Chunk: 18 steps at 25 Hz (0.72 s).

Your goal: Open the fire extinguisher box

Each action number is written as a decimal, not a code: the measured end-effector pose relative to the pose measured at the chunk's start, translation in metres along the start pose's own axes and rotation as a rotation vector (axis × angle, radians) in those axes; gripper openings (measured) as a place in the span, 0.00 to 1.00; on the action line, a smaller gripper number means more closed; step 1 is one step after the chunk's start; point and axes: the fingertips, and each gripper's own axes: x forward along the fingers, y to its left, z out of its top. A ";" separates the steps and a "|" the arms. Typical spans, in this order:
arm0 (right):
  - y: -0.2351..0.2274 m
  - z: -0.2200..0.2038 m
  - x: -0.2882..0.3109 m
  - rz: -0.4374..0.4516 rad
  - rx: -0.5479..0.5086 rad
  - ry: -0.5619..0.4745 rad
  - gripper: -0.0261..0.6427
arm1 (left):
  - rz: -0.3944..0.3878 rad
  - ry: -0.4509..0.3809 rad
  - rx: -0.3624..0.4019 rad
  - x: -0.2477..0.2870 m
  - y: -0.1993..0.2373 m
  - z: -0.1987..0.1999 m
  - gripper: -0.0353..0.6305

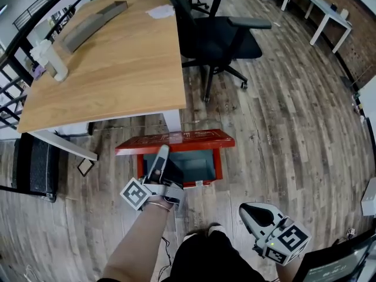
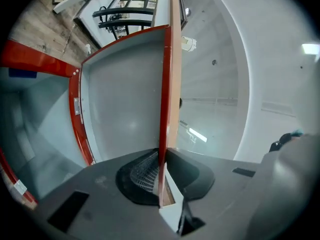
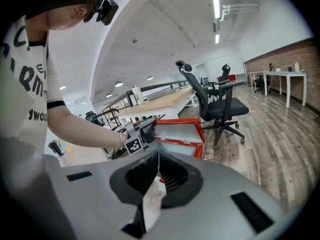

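Observation:
The red fire extinguisher box (image 1: 218, 163) lies on the wood floor in front of the desk, its pale grey inside showing. Its red door (image 1: 176, 140) stands swung up. My left gripper (image 1: 160, 156) reaches down to the door's near edge and is shut on it. In the left gripper view the thin red door edge (image 2: 164, 94) runs straight up out of the left gripper (image 2: 162, 159), pinched between both pads. My right gripper (image 1: 249, 211) hangs low to the right, away from the box, shut with nothing in it. The right gripper view shows that gripper (image 3: 158, 165) closed and the box (image 3: 182, 134) beyond it.
A wooden desk (image 1: 111, 57) stands right behind the box, with a white bottle (image 1: 50, 57) and a grey bar on it. A black office chair (image 1: 217, 34) is behind and to the right. A black case (image 1: 35, 166) sits on the floor at left.

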 end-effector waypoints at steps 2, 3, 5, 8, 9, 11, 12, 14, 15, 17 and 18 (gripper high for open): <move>0.000 0.009 -0.001 -0.009 -0.026 -0.012 0.06 | 0.019 0.011 -0.010 0.005 -0.001 0.001 0.12; -0.001 0.012 -0.001 -0.013 -0.040 -0.013 0.06 | 0.025 0.013 -0.010 0.007 -0.002 0.002 0.12; -0.006 0.017 0.001 -0.011 -0.054 -0.009 0.06 | 0.035 0.004 -0.009 0.011 -0.003 0.004 0.12; -0.016 0.027 0.008 0.019 -0.058 -0.004 0.06 | 0.044 -0.022 -0.012 0.019 -0.003 0.007 0.12; -0.020 0.032 0.012 0.029 -0.063 -0.006 0.06 | 0.047 -0.029 -0.013 0.021 -0.003 0.008 0.12; -0.028 0.046 0.021 0.048 -0.069 -0.018 0.06 | 0.050 -0.041 -0.012 0.027 -0.004 0.010 0.11; -0.032 0.054 0.025 0.059 -0.068 -0.025 0.06 | 0.054 -0.047 -0.013 0.029 -0.004 0.010 0.11; -0.039 0.065 0.033 0.089 -0.065 -0.031 0.06 | 0.069 -0.060 -0.008 0.032 -0.003 0.013 0.11; -0.043 0.071 0.038 0.106 -0.069 -0.033 0.06 | 0.074 -0.068 -0.003 0.035 -0.002 0.016 0.11; -0.053 0.082 0.047 0.132 -0.077 -0.034 0.06 | 0.077 -0.087 -0.003 0.044 -0.003 0.021 0.11; -0.058 0.086 0.051 0.142 -0.075 -0.034 0.06 | 0.081 -0.097 -0.006 0.047 -0.003 0.022 0.11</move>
